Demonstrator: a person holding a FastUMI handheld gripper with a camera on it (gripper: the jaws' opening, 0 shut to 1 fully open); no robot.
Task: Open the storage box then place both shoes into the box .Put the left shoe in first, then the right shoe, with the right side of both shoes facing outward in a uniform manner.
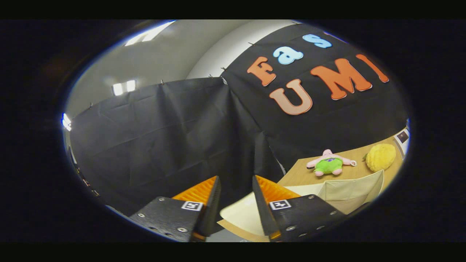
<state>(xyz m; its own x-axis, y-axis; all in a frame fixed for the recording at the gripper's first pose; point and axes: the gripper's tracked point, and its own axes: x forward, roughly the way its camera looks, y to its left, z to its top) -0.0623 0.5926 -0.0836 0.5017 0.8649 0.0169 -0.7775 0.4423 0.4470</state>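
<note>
The gripper (236, 198) hangs with its fingers parted by a narrow gap, holding nothing. The cream fabric storage box (349, 191) sits on the wooden table (298, 174) just beyond the right finger (its lid flap lies open). Behind the box rest a pink-and-green plush toy (329, 163) and a yellow plush (380, 156).

A cream fabric storage box (349, 191) sits on a wooden tabletop, just beyond the right finger of the gripper (236, 191). Its top is open, with a pale flap or lid panel lying flat toward the fingers and passing partly behind the right one. The far wall stands upright, its corner rising to a point. The fingers are held apart with nothing between them, tilted relative to the table
</note>
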